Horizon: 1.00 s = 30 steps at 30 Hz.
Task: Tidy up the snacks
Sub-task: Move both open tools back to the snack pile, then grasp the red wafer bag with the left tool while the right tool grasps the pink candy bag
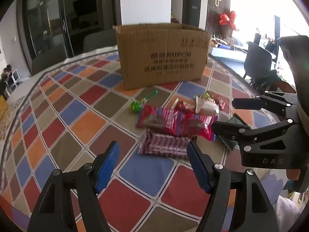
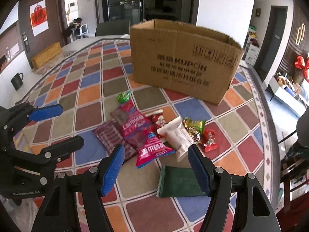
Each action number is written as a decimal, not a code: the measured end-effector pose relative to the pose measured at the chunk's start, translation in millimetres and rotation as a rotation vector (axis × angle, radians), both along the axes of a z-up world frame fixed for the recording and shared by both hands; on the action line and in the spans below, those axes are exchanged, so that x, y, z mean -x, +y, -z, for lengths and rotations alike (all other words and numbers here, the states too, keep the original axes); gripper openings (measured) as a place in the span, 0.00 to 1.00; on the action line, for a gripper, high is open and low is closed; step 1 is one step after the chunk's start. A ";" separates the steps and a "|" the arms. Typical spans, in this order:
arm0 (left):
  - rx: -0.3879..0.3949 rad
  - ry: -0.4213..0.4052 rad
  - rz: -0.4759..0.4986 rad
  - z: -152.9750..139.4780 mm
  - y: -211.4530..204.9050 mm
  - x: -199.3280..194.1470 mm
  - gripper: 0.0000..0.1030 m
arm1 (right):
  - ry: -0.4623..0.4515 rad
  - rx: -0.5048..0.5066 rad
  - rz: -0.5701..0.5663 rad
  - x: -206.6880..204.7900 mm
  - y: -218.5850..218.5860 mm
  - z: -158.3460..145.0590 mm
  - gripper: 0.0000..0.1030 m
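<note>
Snacks are piled on the checkered surface, in front of an open cardboard box. A green lollipop is seen nearest the box. Two red packets are laid across each other, and a striped dark red bar is tucked beside them. A white packet is leaned on the pile, with small shiny candies just beside it. A dark green packet is set apart, nearer the camera. The left tongs are held wide over the striped bar, with nothing gripped. The right tongs are held wide above the green packet, with nothing gripped. A black mug is seen far off.
</note>
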<state>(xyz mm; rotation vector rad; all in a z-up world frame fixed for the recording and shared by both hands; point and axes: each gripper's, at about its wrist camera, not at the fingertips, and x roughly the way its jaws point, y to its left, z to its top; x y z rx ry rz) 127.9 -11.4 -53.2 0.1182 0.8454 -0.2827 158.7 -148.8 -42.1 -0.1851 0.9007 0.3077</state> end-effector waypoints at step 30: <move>0.072 0.135 -0.006 40.0 8.0 -46.5 0.69 | 0.152 0.017 -0.079 -49.5 16.4 46.2 0.53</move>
